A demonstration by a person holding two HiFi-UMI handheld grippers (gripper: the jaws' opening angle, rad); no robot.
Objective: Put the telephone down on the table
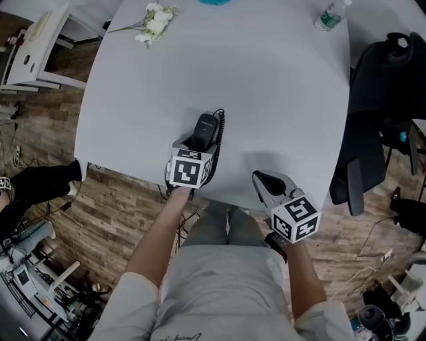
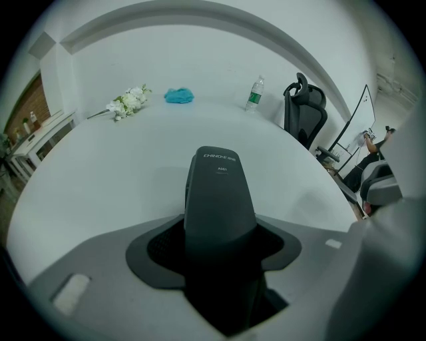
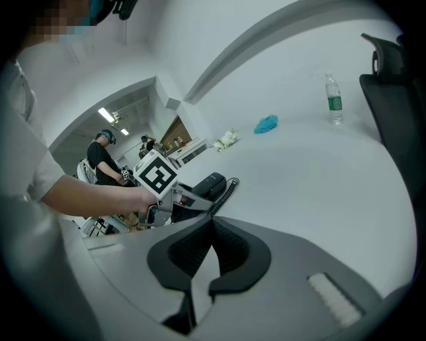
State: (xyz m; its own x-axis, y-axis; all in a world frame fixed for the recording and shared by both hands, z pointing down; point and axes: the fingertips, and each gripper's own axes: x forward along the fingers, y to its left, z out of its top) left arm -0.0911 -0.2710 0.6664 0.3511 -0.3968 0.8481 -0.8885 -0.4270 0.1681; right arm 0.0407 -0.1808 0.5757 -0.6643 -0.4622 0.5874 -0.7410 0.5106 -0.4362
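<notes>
Head view: black plastic telephone handset [image 1: 206, 126] is gripped by the left gripper [image 1: 195, 144] at the near edge of the white table [image 1: 266, 100], right gripper [image 1: 263, 180] closed and empty; set-down is judged pending, gentle lowering and jaw release being required next.

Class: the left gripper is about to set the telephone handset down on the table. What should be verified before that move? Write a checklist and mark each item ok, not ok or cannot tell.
1. The telephone handset is gripped firmly in the left gripper: ok.
2. The table is bare just ahead of the handset: ok.
3. The flowers and the water bottle are far from the set-down spot: ok.
4. The right gripper is shut, empty and apart from the handset: ok.
5. The coiled cord will not snag on the left gripper: cannot tell.
6. The handset already touches the table: cannot tell.
</notes>
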